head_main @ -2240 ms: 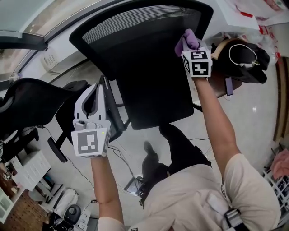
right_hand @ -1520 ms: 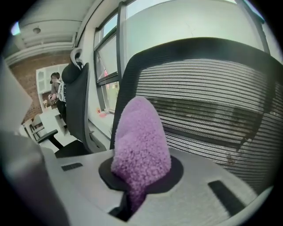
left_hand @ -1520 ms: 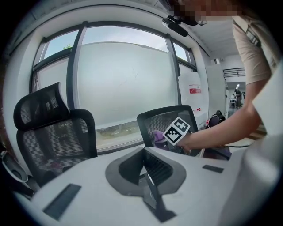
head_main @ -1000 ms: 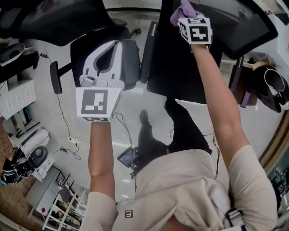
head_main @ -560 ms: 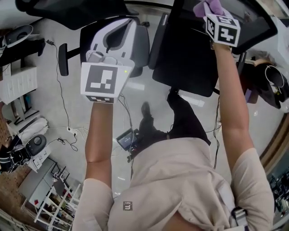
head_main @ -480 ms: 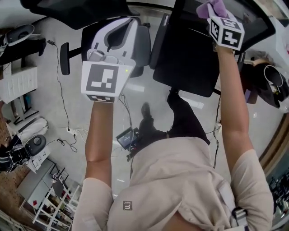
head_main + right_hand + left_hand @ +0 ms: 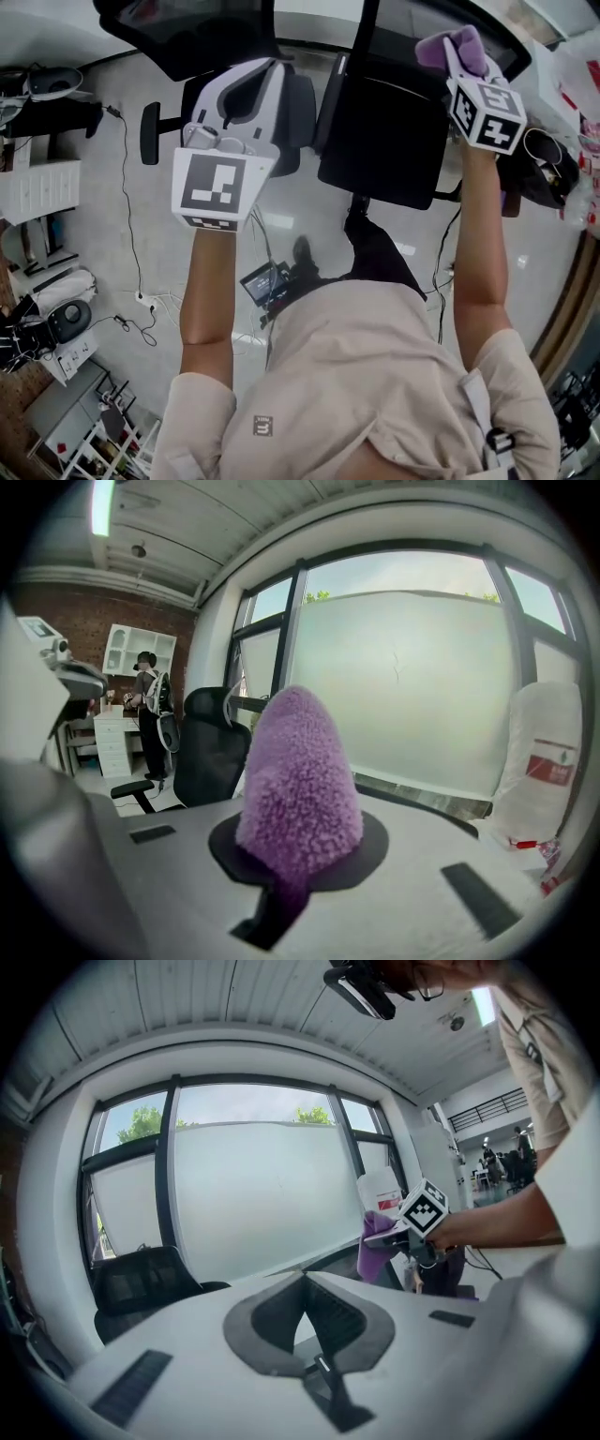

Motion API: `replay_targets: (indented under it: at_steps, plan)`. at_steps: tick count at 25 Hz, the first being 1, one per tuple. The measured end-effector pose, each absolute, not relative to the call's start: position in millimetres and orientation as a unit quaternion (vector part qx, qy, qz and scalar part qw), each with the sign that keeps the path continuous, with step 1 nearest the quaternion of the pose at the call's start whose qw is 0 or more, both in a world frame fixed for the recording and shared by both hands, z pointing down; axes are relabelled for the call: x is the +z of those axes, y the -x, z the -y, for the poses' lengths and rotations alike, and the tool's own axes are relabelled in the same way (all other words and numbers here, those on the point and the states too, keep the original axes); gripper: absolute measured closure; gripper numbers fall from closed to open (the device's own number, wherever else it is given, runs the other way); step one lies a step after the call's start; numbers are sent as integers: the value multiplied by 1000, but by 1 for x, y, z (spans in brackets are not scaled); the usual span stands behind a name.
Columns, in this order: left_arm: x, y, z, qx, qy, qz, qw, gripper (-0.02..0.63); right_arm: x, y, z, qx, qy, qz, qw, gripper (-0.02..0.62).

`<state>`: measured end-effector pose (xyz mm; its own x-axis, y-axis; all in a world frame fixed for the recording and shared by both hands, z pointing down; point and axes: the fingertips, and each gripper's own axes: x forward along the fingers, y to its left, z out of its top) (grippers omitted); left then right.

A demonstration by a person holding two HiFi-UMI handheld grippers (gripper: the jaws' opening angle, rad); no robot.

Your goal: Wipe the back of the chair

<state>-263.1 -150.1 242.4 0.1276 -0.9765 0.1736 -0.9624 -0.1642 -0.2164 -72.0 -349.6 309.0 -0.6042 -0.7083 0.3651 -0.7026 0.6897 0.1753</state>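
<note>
The black chair's back (image 7: 403,28) stands at the far edge of the head view, above its seat (image 7: 380,141). A purple cloth (image 7: 448,49) is clamped between the fingers of the right gripper (image 7: 459,61) at the back's upper right edge, seemingly touching it. The left gripper (image 7: 265,70) hangs well apart over the floor, its jaws together with nothing between them.
</note>
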Motion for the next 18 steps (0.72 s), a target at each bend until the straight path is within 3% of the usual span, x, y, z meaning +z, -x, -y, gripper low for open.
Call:
replay_targets:
  at_steps: [18]
  plan:
    - [110,237,1,-81,776,-620,85,600,114,0,127,-82,-410,897,140,577]
